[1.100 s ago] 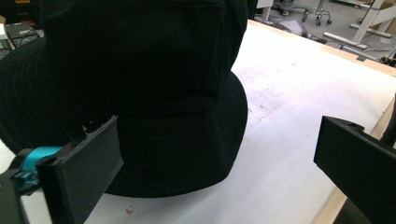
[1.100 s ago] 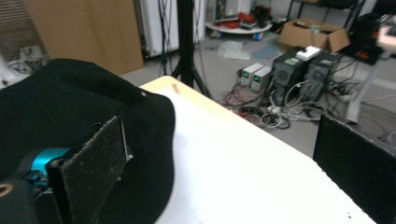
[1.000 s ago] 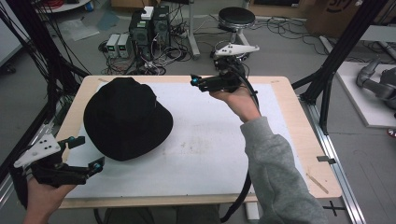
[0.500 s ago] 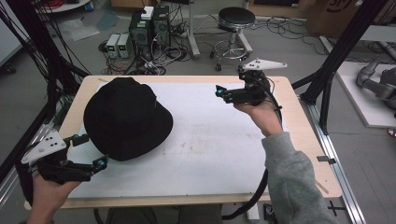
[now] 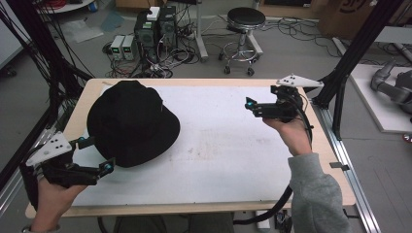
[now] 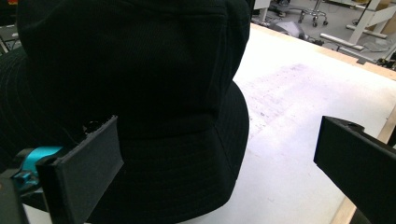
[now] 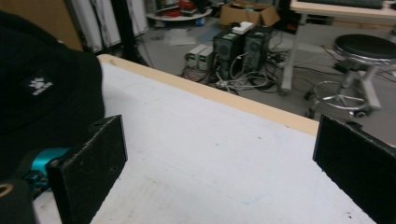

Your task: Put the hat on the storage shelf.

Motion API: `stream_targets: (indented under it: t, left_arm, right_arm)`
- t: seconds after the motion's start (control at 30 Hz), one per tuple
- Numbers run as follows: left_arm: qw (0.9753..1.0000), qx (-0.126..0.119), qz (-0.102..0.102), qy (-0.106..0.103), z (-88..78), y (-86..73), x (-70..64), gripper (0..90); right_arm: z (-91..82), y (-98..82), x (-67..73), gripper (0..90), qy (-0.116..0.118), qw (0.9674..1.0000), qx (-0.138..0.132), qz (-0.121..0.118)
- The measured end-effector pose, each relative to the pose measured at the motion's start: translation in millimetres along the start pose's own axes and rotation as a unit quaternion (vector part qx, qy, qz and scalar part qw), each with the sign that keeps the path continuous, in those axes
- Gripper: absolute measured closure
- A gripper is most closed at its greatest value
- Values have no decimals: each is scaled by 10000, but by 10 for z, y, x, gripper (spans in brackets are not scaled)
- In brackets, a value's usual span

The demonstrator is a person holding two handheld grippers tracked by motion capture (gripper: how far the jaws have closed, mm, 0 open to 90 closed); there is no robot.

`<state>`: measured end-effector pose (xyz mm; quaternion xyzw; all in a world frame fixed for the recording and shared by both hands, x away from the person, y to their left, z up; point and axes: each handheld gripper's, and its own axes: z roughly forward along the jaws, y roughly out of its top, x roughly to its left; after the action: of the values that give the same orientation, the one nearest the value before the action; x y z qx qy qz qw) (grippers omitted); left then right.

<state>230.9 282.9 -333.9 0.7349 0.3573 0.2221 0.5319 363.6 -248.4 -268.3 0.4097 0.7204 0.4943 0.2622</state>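
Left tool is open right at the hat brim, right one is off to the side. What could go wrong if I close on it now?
1. The left tool is open at the near brim of the black bucket hat; closing may catch just the soft edge, so the brim could slip out.
2. The right tool is held open well away from the hat, so nothing steadies it; a one-sided pull may drag it across the white mat.

Bare mat [image 5: 233,145] right of hat [image 5: 131,121]
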Motion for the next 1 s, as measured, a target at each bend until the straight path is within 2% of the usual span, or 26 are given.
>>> stream_targets:
  t: [0.1,0.17,0.27,0.57,0.6,0.63,0.67,0.73,1.0]
  left_arm:
    - [10000,1,-9,2,12,0,5,17]
    - [10000,2,-25,15,20,-3,9,17]
    - [10000,5,-41,21,26,-3,19,18]
    - [10000,0,-53,2,44,-5,38,17]
    - [10000,4,-59,5,44,-6,37,17]
    - [10000,1,-57,5,44,-6,37,18]
    - [10000,-2,-57,-1,44,-5,37,18]
    - [10000,-6,-50,9,40,-4,35,17]
    - [10000,-7,-65,28,36,-12,51,17]
  right_arm:
    - [-71,-128,-109,26,-192,9997,29,137]
    - [-82,-153,-128,27,-223,9996,26,154]
    - [-144,-289,-198,27,-411,9986,54,318]
    - [-285,-481,-271,26,-740,9965,35,391]
    - [-309,-516,-278,27,-799,9960,45,406]
    - [-339,-586,-281,26,-1070,9936,81,347]
    - [-339,-586,-281,26,-1070,9936,81,347]
    - [-372,-704,-291,27,-1248,9912,92,430]
    - [-428,-915,-309,26,-1373,9887,112,592]
